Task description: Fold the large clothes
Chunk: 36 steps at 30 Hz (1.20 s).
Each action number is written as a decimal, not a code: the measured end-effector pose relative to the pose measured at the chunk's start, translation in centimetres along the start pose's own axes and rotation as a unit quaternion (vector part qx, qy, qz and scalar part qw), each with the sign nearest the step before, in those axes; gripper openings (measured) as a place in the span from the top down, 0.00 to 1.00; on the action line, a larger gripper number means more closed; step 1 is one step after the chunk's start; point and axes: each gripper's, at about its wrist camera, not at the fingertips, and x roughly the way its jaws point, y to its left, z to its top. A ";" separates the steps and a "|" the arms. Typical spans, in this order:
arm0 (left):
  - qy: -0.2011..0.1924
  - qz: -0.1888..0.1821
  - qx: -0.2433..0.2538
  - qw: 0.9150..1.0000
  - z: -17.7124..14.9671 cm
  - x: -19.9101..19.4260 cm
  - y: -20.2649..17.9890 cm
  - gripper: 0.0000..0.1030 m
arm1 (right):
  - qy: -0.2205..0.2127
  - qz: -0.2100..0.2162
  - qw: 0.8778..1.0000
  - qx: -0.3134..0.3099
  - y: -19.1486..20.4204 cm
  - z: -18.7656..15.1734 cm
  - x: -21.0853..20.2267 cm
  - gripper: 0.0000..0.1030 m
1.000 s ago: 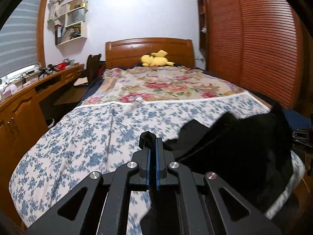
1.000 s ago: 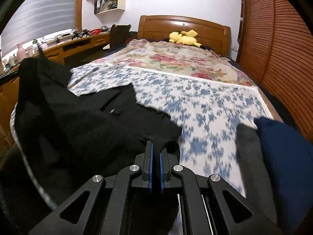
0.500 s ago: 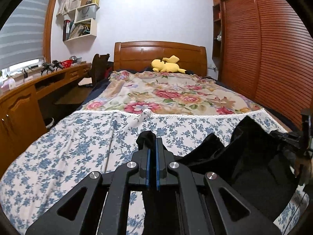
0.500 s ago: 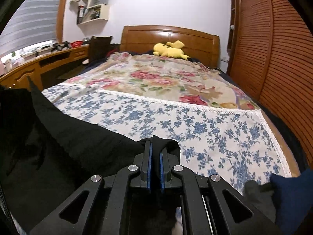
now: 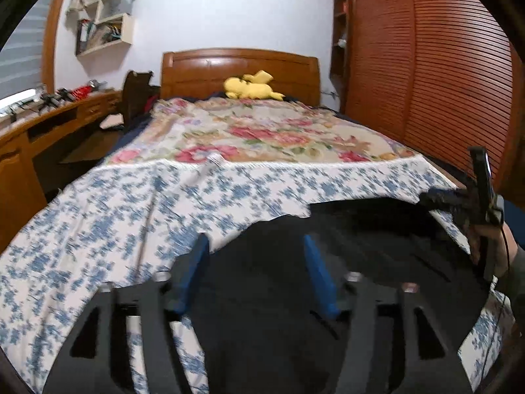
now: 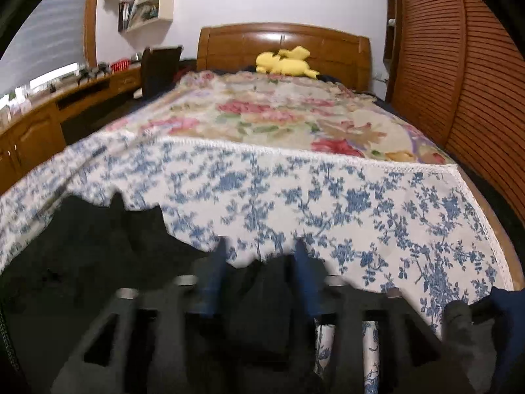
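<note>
— Both claws first: how do they stand?

— Left gripper [image 5: 254,252] has its blue-padded fingers [image 5: 193,262] spread wide, nothing pinched between them. Right gripper [image 6: 259,256] is spread wide too, with nothing clamped; its blue fingers [image 6: 303,272] are blurred. In the left wrist view the right gripper [image 5: 459,203] also shows from the side, at the bed's right edge, with the person's right hand [image 5: 498,249] behind it.

— And the garment?

— A black garment [image 5: 328,262] lies spread on the foot end of the bed [image 5: 242,72], over the blue-flowered bedspread [image 5: 131,216]. It runs from under the left gripper across to the bed's right edge. In the right wrist view the same black garment [image 6: 98,249] fills the lower left and reaches under the gripper. Its far hem is uneven, and whether the fingers touch the cloth I cannot tell.

— What else is on the bed?

— Beyond the bedspread's white lace border lies a red-and-pink floral blanket [image 5: 262,131], reaching toward the wooden headboard. A yellow plush toy [image 5: 252,87] sits at the head end. At the foot's right corner, in the right wrist view, there is a dark blue folded cloth [image 6: 512,312] with something grey [image 6: 466,335] just beside it.

— Around the bed?

— A wooden desk [image 5: 49,118] runs along the left side, wall shelves [image 5: 105,26] hang above it, and a slatted wooden wardrobe [image 5: 443,82] stands along the right.
</note>
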 end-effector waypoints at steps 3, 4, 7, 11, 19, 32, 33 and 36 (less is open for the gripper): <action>0.010 -0.021 0.004 1.000 -0.9 0.1 -0.8 0.24 | -0.009 -0.003 1.000 0.012 -0.7 0.3 -0.3 0.36; 0.014 -0.025 0.008 1.000 -1.1 0.2 -1.1 0.24 | 0.000 -0.007 1.000 0.009 -0.7 0.3 -0.1 0.36; 0.019 -0.033 0.022 0.999 -1.5 0.0 -2.1 0.24 | 0.033 -0.015 0.999 -0.007 -0.7 -0.5 1.0 0.36; 0.024 -0.058 0.025 0.998 -2.1 -0.2 -3.2 0.24 | 0.084 -0.024 0.996 0.002 -1.4 -1.4 3.3 0.36; 0.026 -0.071 0.045 0.996 -3.0 -0.4 -5.1 0.24 | 0.182 0.010 0.981 0.070 -4.1 -1.3 9.5 0.36; 0.038 -0.080 0.056 0.994 -3.2 0.0 -6.0 0.24 | 0.084 -0.039 0.994 0.050 -3.6 0.6 6.4 0.97; 0.038 -0.081 0.057 0.994 -3.3 0.0 -6.2 0.24 | 0.092 -0.054 0.993 0.047 -3.6 0.6 6.6 0.97; 0.040 -0.084 0.060 0.994 -3.4 -0.1 -6.6 0.24 | 0.097 -0.065 0.993 0.033 -3.2 0.7 6.2 0.93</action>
